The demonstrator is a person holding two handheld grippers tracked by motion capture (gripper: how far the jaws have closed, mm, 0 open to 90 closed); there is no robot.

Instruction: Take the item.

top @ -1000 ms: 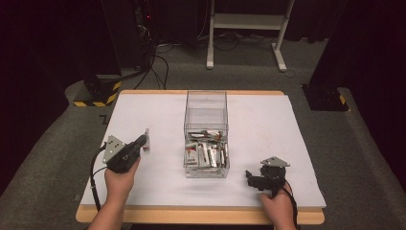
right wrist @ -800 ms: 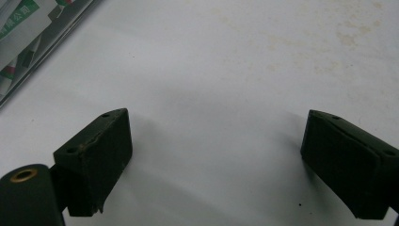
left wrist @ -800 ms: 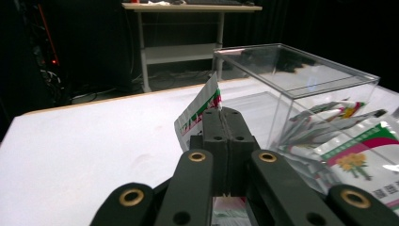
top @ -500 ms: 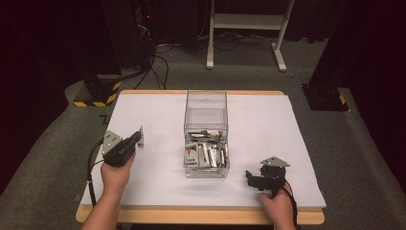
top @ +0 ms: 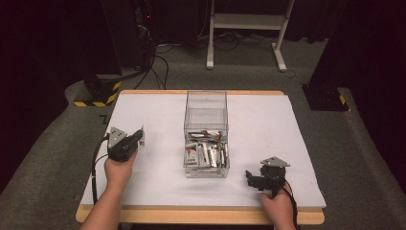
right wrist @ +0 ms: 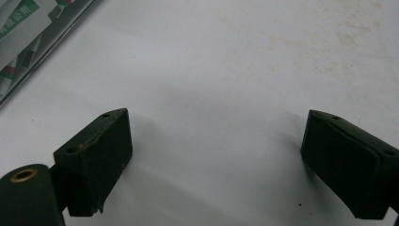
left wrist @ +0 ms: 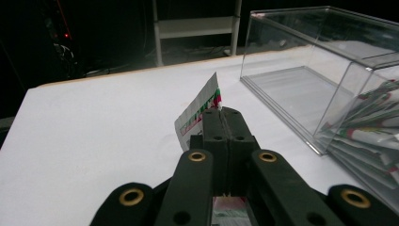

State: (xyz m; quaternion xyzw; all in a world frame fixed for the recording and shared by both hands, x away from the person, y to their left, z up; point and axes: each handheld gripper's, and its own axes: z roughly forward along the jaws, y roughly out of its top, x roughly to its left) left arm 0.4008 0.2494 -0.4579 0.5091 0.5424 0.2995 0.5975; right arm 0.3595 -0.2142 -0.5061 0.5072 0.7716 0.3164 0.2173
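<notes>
My left gripper (left wrist: 222,113) is shut on a small white sachet (left wrist: 200,108) with red and green print; it sticks up and to the left of the closed jaws. In the high view that gripper (top: 140,138) hangs over the white table's left part, left of a clear plastic box (top: 206,103). The box's near half holds several similar sachets (top: 206,154). My right gripper (top: 249,177) rests near the front edge, right of the box. In the right gripper view its jaws (right wrist: 216,165) stand wide open over bare tabletop, with nothing between them.
The white table top (top: 268,129) has a wooden rim (top: 201,215) along the front. The box's far half (left wrist: 301,89) holds nothing. Behind the table stand dark equipment, cables and a white frame (top: 246,21) on the grey floor.
My left gripper has moved left and a little lower, away from the box, with the sachet in its jaws. The right gripper has stayed in place.
</notes>
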